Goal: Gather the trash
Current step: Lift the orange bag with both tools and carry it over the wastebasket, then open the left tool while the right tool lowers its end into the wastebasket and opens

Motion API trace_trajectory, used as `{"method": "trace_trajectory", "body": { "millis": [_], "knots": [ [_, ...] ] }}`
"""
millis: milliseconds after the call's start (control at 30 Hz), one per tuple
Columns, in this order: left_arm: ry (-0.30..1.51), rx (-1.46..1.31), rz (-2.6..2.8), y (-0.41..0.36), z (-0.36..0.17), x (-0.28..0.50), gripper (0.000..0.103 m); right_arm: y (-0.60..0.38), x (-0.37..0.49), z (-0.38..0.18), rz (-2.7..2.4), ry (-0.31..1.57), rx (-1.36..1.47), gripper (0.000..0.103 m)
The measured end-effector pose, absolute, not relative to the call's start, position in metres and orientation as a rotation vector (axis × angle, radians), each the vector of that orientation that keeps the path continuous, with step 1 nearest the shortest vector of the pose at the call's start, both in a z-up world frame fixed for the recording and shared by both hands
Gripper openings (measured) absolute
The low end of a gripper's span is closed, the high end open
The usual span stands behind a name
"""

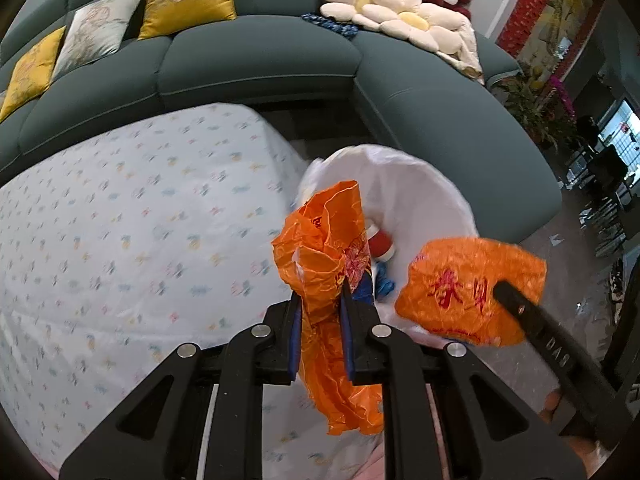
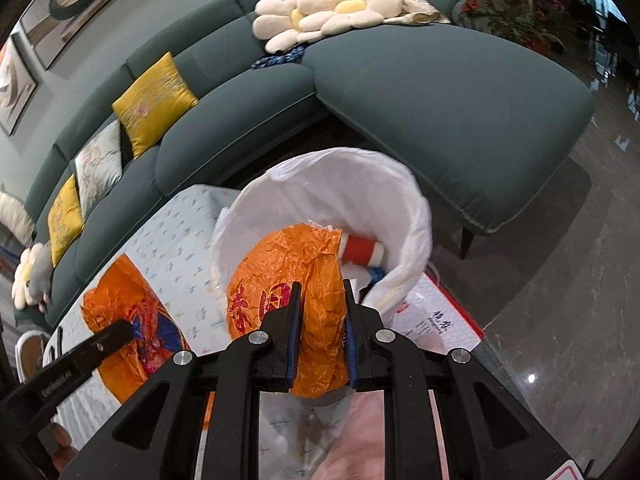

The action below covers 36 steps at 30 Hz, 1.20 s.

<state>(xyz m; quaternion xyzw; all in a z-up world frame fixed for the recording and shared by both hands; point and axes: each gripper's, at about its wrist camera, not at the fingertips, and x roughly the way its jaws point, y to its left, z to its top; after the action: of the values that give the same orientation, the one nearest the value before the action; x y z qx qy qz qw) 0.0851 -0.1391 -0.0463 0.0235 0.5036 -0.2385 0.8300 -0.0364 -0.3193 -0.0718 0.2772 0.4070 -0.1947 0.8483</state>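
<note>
My left gripper (image 1: 320, 300) is shut on a crumpled orange plastic bag (image 1: 320, 256), held at the table's right edge beside the bin. My right gripper (image 2: 320, 296) is shut on a second orange bag (image 2: 280, 276) with red characters, held over the near rim of the bin. The bin's white liner (image 1: 420, 200) (image 2: 360, 184) stands open, and a red-and-white can (image 2: 362, 250) (image 1: 380, 244) and something blue lie inside. The right gripper (image 1: 520, 304) and its bag (image 1: 460, 292) show at the right in the left wrist view. The left gripper (image 2: 100, 344) and its bag (image 2: 124, 312) show at the left in the right wrist view.
A table under a white patterned cloth (image 1: 120, 220) (image 2: 180, 232) lies left of the bin. A dark green sofa (image 1: 260, 64) (image 2: 440, 92) with yellow cushions and flower pillows curves behind. A white red-edged printed sheet (image 2: 432, 316) lies by the bin. Polished floor (image 2: 560, 300) spreads to the right.
</note>
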Motion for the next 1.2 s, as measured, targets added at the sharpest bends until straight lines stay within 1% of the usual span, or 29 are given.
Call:
{"method": "trace_trajectory", "body": {
  "millis": [267,300,333,367,400,433,667,1067,1200],
  "knots": [
    [1.037,0.048,-0.577,-0.193,-0.034,0.110,0.017,-0.351,-0.046,-0.072,-0.471,0.844,0.607,0.017],
    [1.030,0.052,-0.577,-0.199,-0.033,0.113,0.021,-0.355,-0.046,-0.072,-0.476,0.843,0.610,0.017],
    [1.027,0.058,-0.567,-0.203,-0.032,0.115,0.027,-0.357,-0.046,-0.072,-0.480,0.842,0.612,0.017],
    [1.025,0.062,-0.552,-0.207,-0.032,0.117,0.045,-0.359,-0.046,-0.071,-0.482,0.841,0.614,0.017],
    [1.016,0.062,-0.532,-0.210,-0.031,0.118,0.058,-0.361,-0.045,-0.071,-0.484,0.841,0.616,0.017],
    [1.011,0.061,-0.522,-0.212,-0.031,0.120,0.059,-0.363,-0.044,-0.071,-0.486,0.840,0.617,0.017],
    [1.022,0.083,-0.498,-0.208,-0.039,0.121,0.059,-0.360,-0.030,-0.067,-0.462,0.833,0.602,0.017],
    [1.038,0.070,-0.432,-0.169,-0.051,0.122,0.061,-0.344,0.015,-0.053,-0.401,0.847,0.526,0.017],
    [1.043,0.057,-0.399,-0.154,-0.054,0.126,0.065,-0.332,0.034,-0.053,-0.379,0.863,0.494,0.017]
  ]
}}
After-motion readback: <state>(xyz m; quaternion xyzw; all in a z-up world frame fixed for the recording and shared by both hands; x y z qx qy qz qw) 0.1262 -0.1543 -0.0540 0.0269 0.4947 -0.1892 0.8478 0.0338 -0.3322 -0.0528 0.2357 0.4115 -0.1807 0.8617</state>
